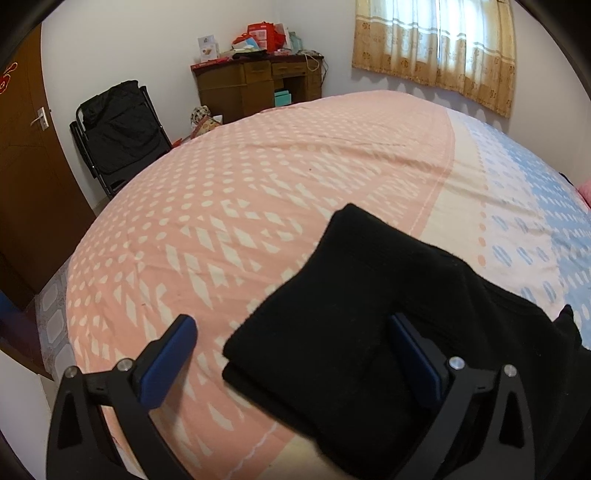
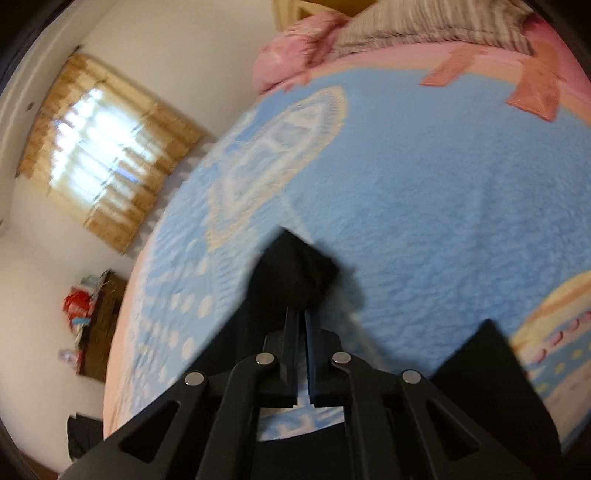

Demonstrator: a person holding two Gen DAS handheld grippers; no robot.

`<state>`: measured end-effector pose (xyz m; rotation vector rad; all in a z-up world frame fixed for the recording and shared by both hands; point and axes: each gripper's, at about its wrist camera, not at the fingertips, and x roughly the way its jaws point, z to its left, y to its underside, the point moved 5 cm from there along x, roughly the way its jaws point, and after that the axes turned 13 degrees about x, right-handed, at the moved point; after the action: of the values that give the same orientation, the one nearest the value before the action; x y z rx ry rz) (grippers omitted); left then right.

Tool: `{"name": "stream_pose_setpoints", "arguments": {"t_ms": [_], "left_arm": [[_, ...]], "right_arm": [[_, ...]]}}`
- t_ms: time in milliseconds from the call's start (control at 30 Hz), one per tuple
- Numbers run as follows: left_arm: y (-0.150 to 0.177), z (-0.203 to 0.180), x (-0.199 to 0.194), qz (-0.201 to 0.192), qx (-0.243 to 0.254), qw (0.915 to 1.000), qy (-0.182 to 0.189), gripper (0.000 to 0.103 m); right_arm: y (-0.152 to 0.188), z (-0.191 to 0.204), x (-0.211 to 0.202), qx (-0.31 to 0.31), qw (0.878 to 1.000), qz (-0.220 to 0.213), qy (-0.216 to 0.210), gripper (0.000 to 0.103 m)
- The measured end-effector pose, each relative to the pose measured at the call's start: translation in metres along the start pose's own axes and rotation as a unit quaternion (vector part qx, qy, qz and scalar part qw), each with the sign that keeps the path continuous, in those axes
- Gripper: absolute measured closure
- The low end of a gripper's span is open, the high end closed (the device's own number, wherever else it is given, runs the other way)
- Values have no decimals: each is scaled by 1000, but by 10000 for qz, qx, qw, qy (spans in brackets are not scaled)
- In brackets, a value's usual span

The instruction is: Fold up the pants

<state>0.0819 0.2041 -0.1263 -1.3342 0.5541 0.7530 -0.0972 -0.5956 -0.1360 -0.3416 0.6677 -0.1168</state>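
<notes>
The black pants (image 1: 354,295) lie folded in layers on the bed, in the lower right of the left wrist view. My left gripper (image 1: 295,343) is open just above them; its right finger is over the cloth and its left finger (image 1: 168,363) is over the bare sheet. In the blurred right wrist view my right gripper (image 2: 300,314) is shut on a bunched part of the black pants (image 2: 295,269) and holds it raised above the blue sheet. More black cloth (image 2: 487,365) hangs at the lower right.
The bed sheet is pink (image 1: 258,192) on one side and blue (image 2: 424,184) on the other. A pink quilt and striped pillow (image 2: 369,33) lie at the head. A black folding chair (image 1: 114,136), wooden desk (image 1: 258,85) and door (image 1: 26,155) stand beyond the bed.
</notes>
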Motion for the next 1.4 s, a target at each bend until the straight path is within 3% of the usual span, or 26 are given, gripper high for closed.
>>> {"name": "stream_pose_setpoints", "arguments": {"t_ms": [133, 267, 333, 433, 533, 600, 633, 667, 733, 900, 967, 1033, 1167, 1200, 1233, 1300, 1400], "left_arm": [[0, -1, 1, -17, 3, 10000, -5, 0], [1, 0, 1, -47, -15, 10000, 18, 0], [1, 0, 0, -54, -24, 10000, 35, 0], [2, 1, -1, -62, -26, 10000, 50, 0], [2, 1, -1, -58, -23, 10000, 45, 0], [2, 1, -1, -55, -20, 10000, 41, 0], [2, 1, -1, -52, -19, 10000, 39, 0], [2, 1, -1, -50, -18, 10000, 36, 0], [2, 0, -1, -38, -5, 10000, 20, 0], [1, 0, -1, -31, 5, 10000, 11, 0], [1, 0, -1, -22, 19, 10000, 3, 0], [1, 0, -1, -24, 15, 10000, 6, 0], [1, -1, -1, -20, 18, 10000, 3, 0], [1, -1, -1, -21, 17, 10000, 6, 0], [1, 0, -1, -23, 20, 10000, 14, 0], [0, 0, 0, -27, 16, 10000, 27, 0], [0, 0, 0, -32, 18, 10000, 44, 0]], "right_arm": [[4, 32, -37, -353, 9976, -159, -569, 100], [6, 41, -65, -306, 9957, -242, -836, 100], [4, 35, -69, -238, 9968, -274, -717, 100], [4, 14, -69, -90, 9990, -391, -194, 99], [0, -6, -66, 360, 9990, -269, -62, 95], [2, -15, -62, 657, 9976, -114, -179, 72], [3, -17, -60, 707, 9971, -96, -250, 46], [5, -18, -59, 718, 9969, -135, -280, 31], [7, -20, -57, 674, 9970, -209, -307, 30], [14, -18, -38, 558, 9983, -66, -164, 30], [11, -18, -26, 494, 9987, -120, 19, 46], [8, -23, -12, 490, 9983, -184, 269, 53], [5, -18, -2, 483, 9977, -362, 323, 55], [7, -15, -1, 450, 9979, -318, 352, 63], [8, -13, 1, 449, 9982, -194, 343, 98], [14, -8, -2, 506, 9985, 59, 183, 101], [19, 20, -29, 49, 10000, -21, -79, 101]]}}
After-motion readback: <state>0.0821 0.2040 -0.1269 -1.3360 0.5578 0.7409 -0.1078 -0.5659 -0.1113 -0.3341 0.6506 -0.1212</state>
